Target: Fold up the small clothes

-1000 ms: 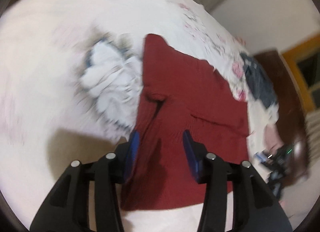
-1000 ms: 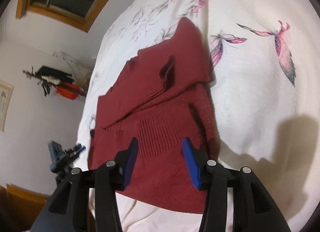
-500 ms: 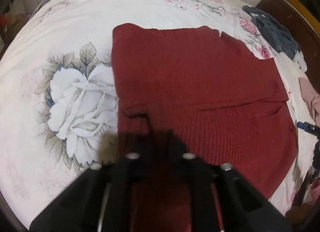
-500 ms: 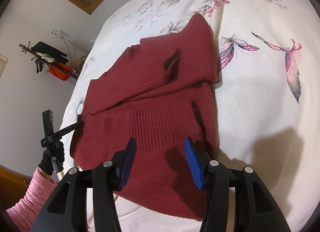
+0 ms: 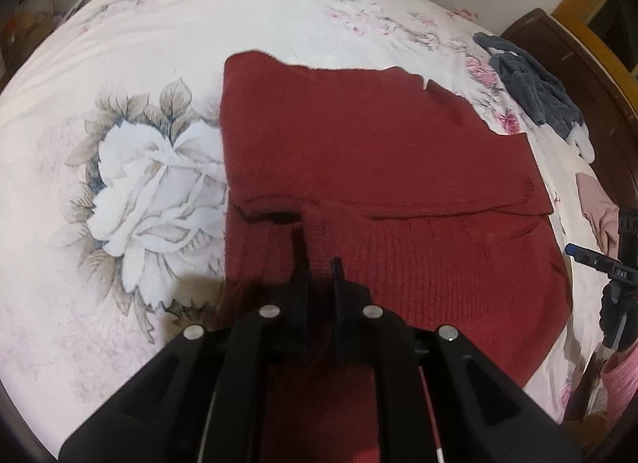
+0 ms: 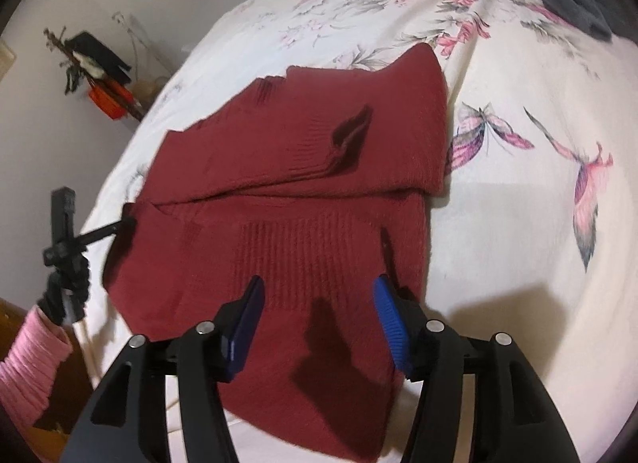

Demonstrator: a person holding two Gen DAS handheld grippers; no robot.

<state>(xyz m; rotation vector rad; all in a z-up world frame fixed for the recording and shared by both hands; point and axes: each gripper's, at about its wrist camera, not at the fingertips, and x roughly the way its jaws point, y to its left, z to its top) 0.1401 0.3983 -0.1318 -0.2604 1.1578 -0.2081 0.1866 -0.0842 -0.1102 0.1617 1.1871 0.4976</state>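
Red sweater (image 5: 359, 152) lies part-folded mid-bed (image 5: 119, 44). Left gripper (image 5: 319, 263): jaws clamped on its near hem, presumably to lift for the next fold. Right gripper (image 6: 317, 303): jaws apart, hovering above the hem.

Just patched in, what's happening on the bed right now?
A person is folding a dark red knit sweater on a floral bedspread. The left tongs are shut on a ridge of the sweater's fabric near its lower edge. The right tongs hang open over the sweater, gripping nothing. One part is already folded across the body. A grey garment lies farther off.
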